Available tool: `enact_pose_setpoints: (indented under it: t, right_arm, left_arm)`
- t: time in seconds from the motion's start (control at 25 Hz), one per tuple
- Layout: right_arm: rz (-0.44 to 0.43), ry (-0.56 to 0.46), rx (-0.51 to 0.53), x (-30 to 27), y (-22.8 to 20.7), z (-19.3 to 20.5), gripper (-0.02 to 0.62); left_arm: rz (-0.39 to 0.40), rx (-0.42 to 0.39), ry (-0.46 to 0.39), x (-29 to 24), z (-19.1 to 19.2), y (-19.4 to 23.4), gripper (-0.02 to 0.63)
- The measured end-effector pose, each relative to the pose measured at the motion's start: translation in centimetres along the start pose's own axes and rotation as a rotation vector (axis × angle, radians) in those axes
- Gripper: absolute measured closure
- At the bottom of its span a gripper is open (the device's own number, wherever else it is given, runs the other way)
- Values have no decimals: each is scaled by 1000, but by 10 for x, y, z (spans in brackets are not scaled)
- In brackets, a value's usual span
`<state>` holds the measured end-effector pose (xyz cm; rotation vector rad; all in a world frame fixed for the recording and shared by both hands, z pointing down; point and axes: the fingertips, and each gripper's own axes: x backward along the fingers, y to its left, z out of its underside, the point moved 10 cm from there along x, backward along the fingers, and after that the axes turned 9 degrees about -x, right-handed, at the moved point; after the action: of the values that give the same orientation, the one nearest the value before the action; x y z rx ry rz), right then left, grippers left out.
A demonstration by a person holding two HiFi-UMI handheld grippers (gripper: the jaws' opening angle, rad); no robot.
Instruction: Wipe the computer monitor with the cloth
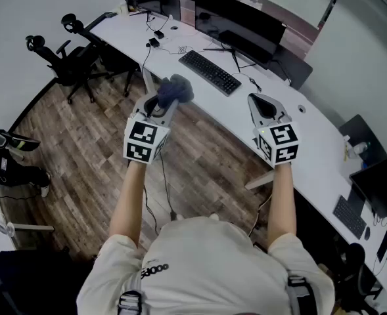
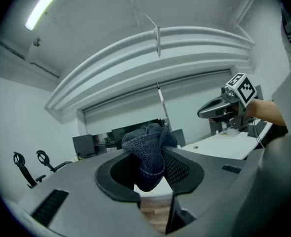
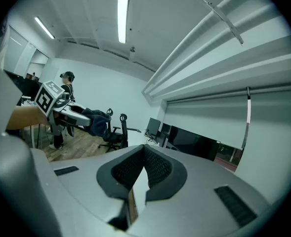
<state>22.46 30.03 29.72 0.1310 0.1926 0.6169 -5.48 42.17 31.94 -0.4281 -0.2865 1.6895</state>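
Note:
A dark blue cloth [image 1: 175,90] is bunched in my left gripper [image 1: 169,96], which is shut on it; in the left gripper view the cloth [image 2: 147,152] fills the gap between the jaws. My right gripper [image 1: 264,101] hangs beside it over the desk's front edge, shut with nothing between its jaws [image 3: 144,158]. The wide black monitor [image 1: 242,26] stands at the back of the white desk [image 1: 278,130], well beyond both grippers. In the right gripper view the monitor [image 3: 185,141] shows dark to the right of the jaws.
A black keyboard [image 1: 210,72] lies on the desk in front of the monitor, with cables [image 1: 163,41] to its left. Black office chairs [image 1: 65,56] stand on the wood floor at the left. A second keyboard [image 1: 349,216] and screen [image 1: 382,186] are at the far right.

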Motion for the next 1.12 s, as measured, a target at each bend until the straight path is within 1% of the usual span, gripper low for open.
enact_pose_setpoints:
  t: [0.2,0.52,0.68,0.88,1.0,1.12]
  right_arm:
    - [4,-6,7,-5,4,-2,598]
    - [0,-43,-16,-11,21,-3,598]
    - [-2,-33,-19,-18,35,-2,598]
    - [21,-31,-38,-24,56,-2,598]
    - [33,-26,-32,-30,67,-1,598]
    - [36,-9,-29,-38,69,-1,598]
  left_arm:
    - [1,-2,-2,1,5,5,476]
    - [-10,7,3,15,19,17,476]
    - [-14,15,3,24,28,27,476]
    - [-14,17,6,37,43,40,476]
    - [-7,18,8,39,51,48,476]
    - [0,31,3,35,57,55,476]
